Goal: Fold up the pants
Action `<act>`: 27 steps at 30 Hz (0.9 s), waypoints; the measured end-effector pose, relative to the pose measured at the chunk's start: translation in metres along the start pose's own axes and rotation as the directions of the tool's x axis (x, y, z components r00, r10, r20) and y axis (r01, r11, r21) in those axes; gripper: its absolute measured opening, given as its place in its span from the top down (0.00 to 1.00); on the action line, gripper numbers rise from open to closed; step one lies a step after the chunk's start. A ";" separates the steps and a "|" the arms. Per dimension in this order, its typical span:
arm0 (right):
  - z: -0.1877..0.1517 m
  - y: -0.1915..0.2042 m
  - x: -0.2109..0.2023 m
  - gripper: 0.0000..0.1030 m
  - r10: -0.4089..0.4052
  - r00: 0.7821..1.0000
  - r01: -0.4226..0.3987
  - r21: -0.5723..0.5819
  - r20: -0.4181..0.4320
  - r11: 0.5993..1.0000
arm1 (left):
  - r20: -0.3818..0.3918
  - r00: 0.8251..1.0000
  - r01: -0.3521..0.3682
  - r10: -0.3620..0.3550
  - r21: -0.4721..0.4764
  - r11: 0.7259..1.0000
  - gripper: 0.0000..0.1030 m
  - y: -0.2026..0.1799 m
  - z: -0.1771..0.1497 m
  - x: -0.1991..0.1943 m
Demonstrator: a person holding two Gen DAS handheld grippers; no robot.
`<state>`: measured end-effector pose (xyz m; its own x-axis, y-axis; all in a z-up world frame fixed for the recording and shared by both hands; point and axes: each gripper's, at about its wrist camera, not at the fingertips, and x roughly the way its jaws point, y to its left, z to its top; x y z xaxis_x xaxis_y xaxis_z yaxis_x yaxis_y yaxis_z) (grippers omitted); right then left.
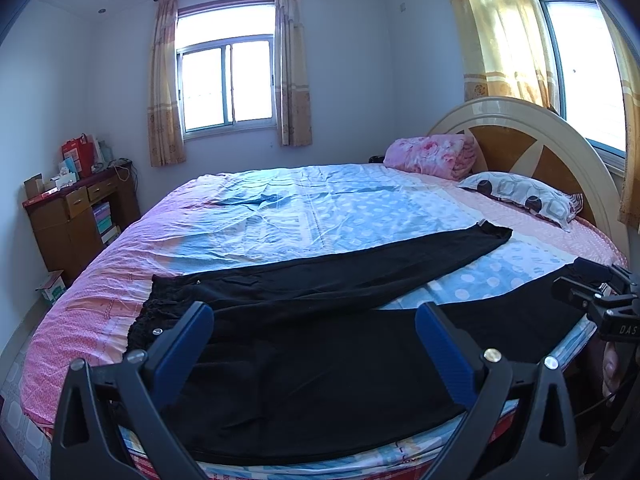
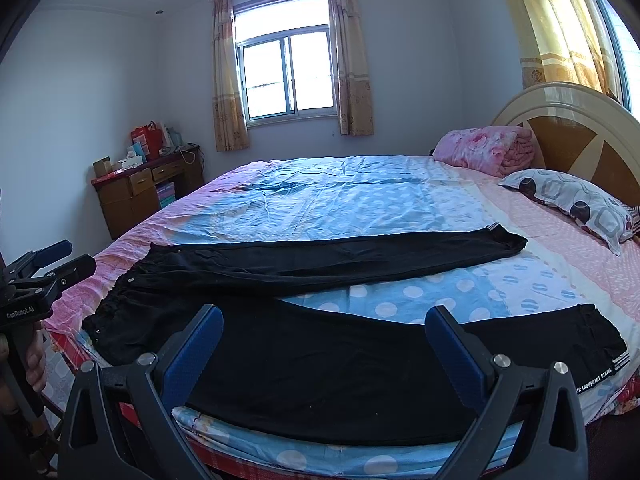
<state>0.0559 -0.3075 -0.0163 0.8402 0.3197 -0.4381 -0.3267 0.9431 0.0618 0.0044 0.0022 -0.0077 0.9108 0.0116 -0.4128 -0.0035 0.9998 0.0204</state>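
Both grippers' fingers (image 1: 198, 320) gape over pants (image 2: 320, 360) at bed edge (image 2: 280, 456).

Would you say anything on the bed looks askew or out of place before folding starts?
Only the black pants: the legs splay apart in a V, the far leg angling toward the pillow, with bedsheet showing between. Both grippers are open, clear of the fabric.

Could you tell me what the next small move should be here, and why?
Probably lower the right gripper onto the near leg's cuff, since the black pants lie flat and spread in a V on the bed and both grippers are open, holding nothing.
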 end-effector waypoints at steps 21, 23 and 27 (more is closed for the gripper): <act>-0.003 0.003 0.003 0.01 0.004 1.000 -0.004 -0.003 -0.017 1.000 | -0.006 1.000 -0.006 0.006 -0.005 1.000 0.00 0.002 -0.001 0.001; -0.003 0.003 0.004 0.01 0.004 1.000 -0.004 -0.002 -0.019 1.000 | -0.007 1.000 -0.005 0.005 -0.007 1.000 0.00 0.002 -0.002 0.001; -0.003 0.004 0.005 0.01 0.002 1.000 -0.002 -0.003 -0.025 1.000 | -0.008 1.000 -0.006 0.005 -0.009 1.000 0.00 0.002 -0.002 0.001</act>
<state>0.0573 -0.3024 -0.0211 0.8285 0.3193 -0.4600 -0.3299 0.9421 0.0599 0.0048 0.0042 -0.0099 0.9075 0.0172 -0.4197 -0.0121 0.9998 0.0148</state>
